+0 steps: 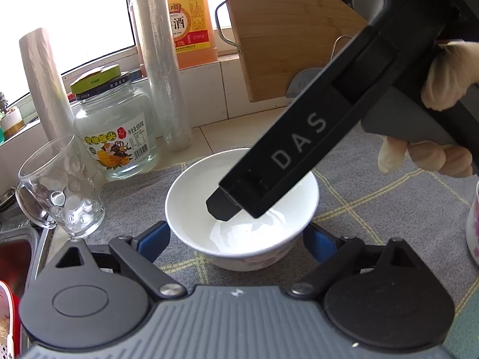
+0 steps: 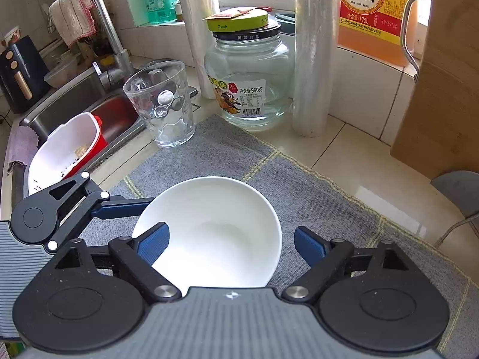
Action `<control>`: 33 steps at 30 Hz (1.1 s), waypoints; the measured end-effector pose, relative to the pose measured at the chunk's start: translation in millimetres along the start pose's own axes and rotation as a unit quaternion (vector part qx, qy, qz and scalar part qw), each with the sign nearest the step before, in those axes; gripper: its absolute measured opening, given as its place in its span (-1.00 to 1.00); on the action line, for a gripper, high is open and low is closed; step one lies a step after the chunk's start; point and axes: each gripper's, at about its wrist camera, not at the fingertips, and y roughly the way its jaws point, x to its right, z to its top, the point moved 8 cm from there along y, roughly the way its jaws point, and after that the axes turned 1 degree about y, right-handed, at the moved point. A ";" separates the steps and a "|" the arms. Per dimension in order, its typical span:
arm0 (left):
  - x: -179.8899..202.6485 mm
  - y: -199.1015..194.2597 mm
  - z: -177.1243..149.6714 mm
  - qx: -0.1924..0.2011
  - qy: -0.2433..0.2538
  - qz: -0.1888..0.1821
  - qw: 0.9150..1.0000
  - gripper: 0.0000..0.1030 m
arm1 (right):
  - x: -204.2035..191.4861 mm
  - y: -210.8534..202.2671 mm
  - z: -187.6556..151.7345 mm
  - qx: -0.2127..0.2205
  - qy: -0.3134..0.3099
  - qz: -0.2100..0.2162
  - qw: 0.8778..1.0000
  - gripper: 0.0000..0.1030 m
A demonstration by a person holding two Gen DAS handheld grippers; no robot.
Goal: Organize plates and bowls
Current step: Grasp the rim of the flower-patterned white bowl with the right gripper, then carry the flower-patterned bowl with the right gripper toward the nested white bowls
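Note:
A white bowl (image 1: pixel 239 179) with a faint flower print stands on a grey checked mat (image 1: pixel 374 185). In the left wrist view my left gripper (image 1: pixel 236 233) clasps its lower body from both sides, the blue pads (image 1: pixel 155 239) tucked under the rim. The right wrist view shows the same bowl (image 2: pixel 215 233) under my right gripper (image 2: pixel 231 233). One of its blue fingers (image 2: pixel 152 242) is inside the bowl and the other stands just outside the right wall, a small gap left. The left wrist view has the right gripper's black finger (image 1: pixel 221 209) dipping into the bowl, a gloved hand (image 1: pixel 443 77) on the handle.
A glass mug (image 2: pixel 161 104), a lidded jar (image 2: pixel 248 80) and two film rolls (image 2: pixel 314 59) stand behind the mat. A wooden board (image 1: pixel 299 30) leans at the back right. A sink (image 2: pixel 74 101) with a white colander (image 2: pixel 66 149) lies left. A floral cup (image 1: pixel 473 224) sits at the right edge.

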 end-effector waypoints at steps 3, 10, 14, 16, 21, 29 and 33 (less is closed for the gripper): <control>0.5 1.5 1.6 0.001 0.000 -0.006 1.000 0.83 | 1.2 4.0 -0.4 -0.004 0.001 0.002 1.000 0.65; 0.4 2.3 2.6 0.003 -0.002 -0.012 1.000 0.83 | 2.4 5.0 -0.2 -0.006 0.004 0.014 1.000 0.44; -0.6 3.0 2.4 0.002 -0.002 -0.014 1.000 0.82 | 2.8 3.9 -0.6 -0.005 0.009 0.018 1.000 0.44; 0.0 2.3 2.3 0.000 -0.002 -0.013 1.000 0.82 | 2.7 3.5 -0.6 -0.005 0.009 0.018 1.000 0.44; 2.9 -4.1 3.0 0.000 0.001 -0.015 1.000 0.82 | -0.6 -0.6 -2.3 -0.008 0.008 0.017 1.000 0.44; 10.5 -24.3 5.8 0.000 0.009 -0.017 1.000 0.82 | -10.2 -18.6 -6.5 -0.004 0.007 0.025 1.000 0.44; 17.0 -36.1 7.6 0.000 0.014 -0.018 1.000 0.82 | -17.3 -31.9 -9.7 0.000 0.005 0.027 1.000 0.45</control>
